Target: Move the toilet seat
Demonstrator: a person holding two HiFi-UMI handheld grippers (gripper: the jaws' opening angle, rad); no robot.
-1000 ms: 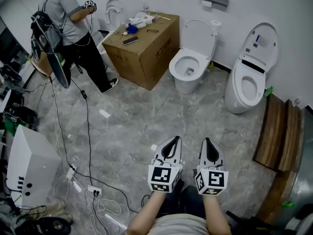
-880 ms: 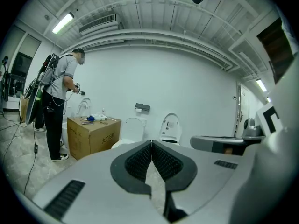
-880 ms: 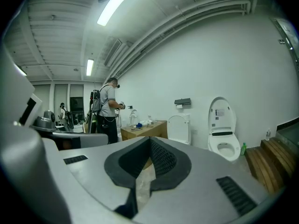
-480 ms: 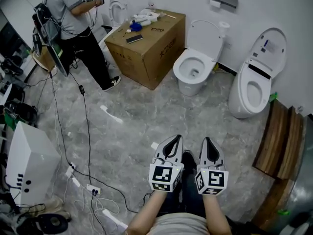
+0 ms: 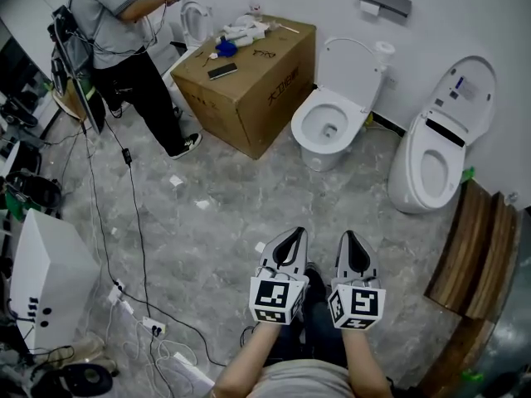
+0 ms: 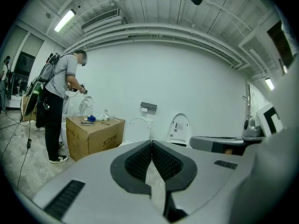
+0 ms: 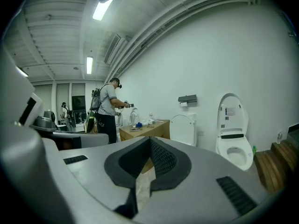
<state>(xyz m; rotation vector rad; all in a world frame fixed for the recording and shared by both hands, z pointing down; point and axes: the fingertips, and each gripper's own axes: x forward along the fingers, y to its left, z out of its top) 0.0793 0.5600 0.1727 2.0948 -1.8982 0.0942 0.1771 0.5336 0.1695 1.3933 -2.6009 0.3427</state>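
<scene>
— Where's the toilet seat (image 5: 309,116)?
— Ahead by the wall, right of the cardboard box (image 5: 249,81), well apart from me. My left gripper (image 5: 297,234) and right gripper (image 5: 348,236) are both closed, empty.
— Plan?
— Close in, open jaws early, take the front edge squarely.
</scene>
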